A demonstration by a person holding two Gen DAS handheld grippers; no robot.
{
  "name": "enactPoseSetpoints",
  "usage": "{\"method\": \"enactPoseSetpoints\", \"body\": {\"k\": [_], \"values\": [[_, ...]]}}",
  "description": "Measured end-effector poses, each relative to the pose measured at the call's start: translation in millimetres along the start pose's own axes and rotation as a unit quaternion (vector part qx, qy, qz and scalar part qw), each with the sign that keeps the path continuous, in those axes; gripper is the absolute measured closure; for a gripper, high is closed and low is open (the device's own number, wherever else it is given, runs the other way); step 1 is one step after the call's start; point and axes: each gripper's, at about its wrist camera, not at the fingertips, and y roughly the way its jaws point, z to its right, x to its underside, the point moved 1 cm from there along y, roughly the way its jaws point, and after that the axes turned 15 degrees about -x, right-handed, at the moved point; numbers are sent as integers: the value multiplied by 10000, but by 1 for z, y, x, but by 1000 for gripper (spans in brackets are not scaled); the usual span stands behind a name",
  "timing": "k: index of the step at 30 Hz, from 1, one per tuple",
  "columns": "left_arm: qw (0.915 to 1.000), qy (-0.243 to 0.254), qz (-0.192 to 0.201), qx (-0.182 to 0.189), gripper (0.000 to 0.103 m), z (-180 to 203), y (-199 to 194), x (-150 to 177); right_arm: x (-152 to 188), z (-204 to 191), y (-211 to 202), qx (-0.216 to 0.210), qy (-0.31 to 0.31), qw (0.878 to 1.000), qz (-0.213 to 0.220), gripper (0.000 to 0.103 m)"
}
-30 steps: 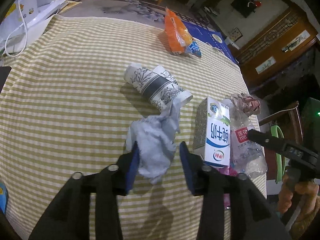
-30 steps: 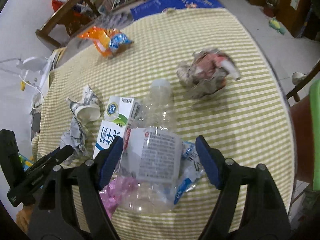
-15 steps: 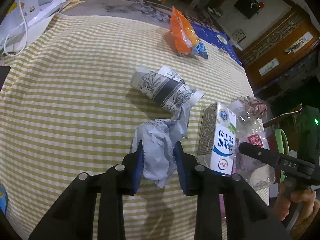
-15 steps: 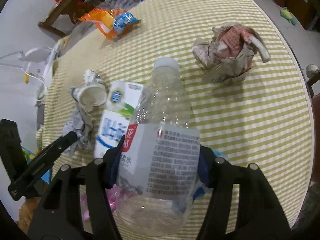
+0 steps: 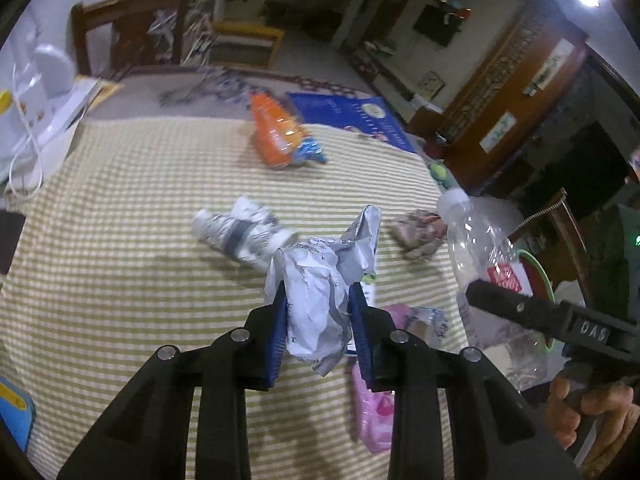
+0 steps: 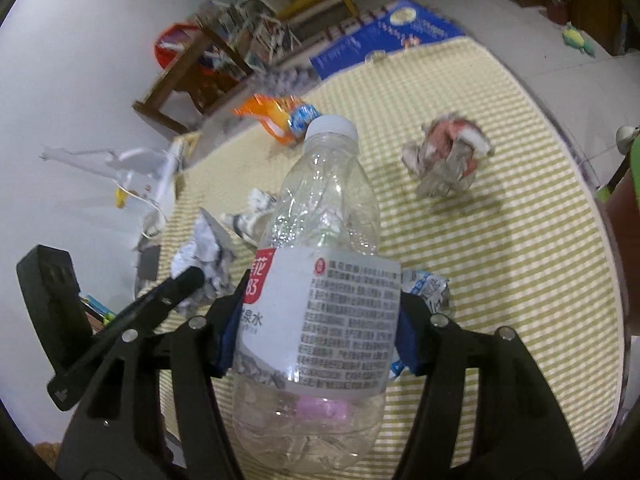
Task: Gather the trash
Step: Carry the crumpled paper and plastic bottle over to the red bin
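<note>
The left hand-held gripper is clenched on a crumpled wad of grey-white paper, which sits between its 2 blue pads and is lifted clear of the table. The right hand-held gripper grasps a clear plastic bottle around its white label, with the white cap pointing to the far side; the bottle is raised above the striped yellow-and-white cloth.

On the table, a crushed paper cup with a grey-black pattern lies on its side just beyond the held paper. An orange snack bag rests near the far edge of the cloth. A crumpled ball of reddish printed paper lies to the right, well apart from the cup. A pink plastic wrapper lies on the near side, partly hidden under the left gripper's right finger, and a blue-and-white crumpled wrapper shows just beside the bottle on the right.

Beyond the table's far edge a blue mat lies on the floor, with a wooden chair to the far left.
</note>
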Motion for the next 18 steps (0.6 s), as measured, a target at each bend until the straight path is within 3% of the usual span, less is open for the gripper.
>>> {"method": "enactPoseSetpoints", "body": {"k": [5,18], "values": [[9997,167,163,39,76,16,-15,4,4,-2,-23,-23,-16,9996,278,44],[9994,309,140,69,76,39,-25,19,17,25,-62,-58,254,9979,594,43]]}}
